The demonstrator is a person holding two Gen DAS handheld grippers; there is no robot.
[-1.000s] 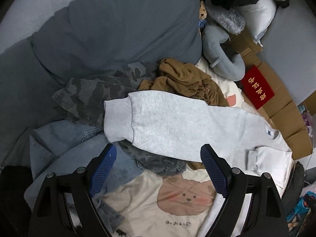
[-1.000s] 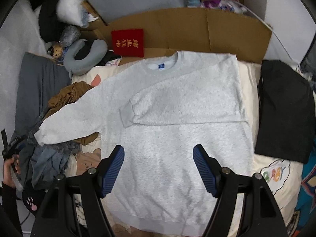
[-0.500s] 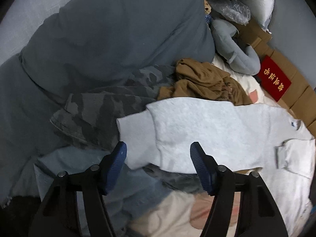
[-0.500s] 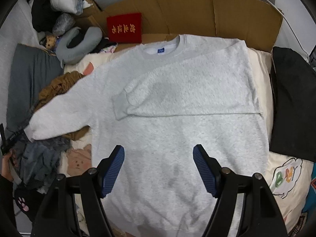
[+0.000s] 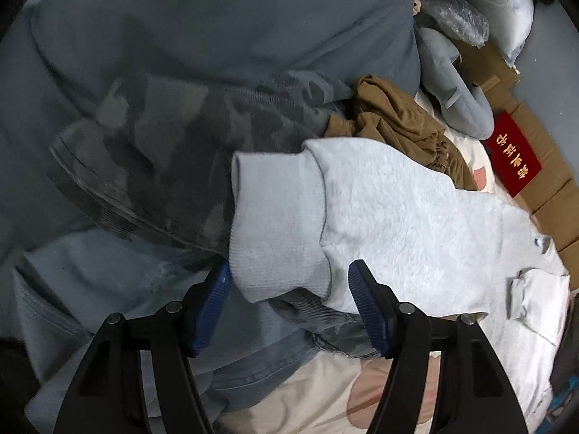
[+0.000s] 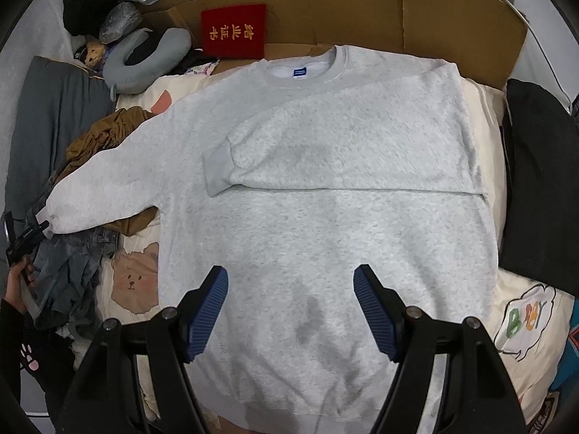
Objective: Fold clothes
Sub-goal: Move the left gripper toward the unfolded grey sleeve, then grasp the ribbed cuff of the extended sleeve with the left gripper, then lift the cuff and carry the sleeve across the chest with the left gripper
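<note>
Your left gripper (image 5: 289,296) straddles the grey sweatshirt's cuff (image 5: 278,220) at frame centre, jaws wide, gripping nothing (contact unclear). Your right gripper (image 6: 291,303) hovers open over the sweatshirt (image 6: 325,217).

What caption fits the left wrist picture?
Open left gripper reaching around the cuff of a grey sweatshirt lying over piled clothes.

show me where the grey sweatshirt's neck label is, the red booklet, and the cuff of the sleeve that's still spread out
neck label (image 6: 300,72): right wrist view, middle of the blue tag.
red booklet (image 6: 233,30): right wrist view, middle of its cover.
unfolded sleeve cuff (image 5: 277,224): left wrist view, middle of the ribbed band.
</note>
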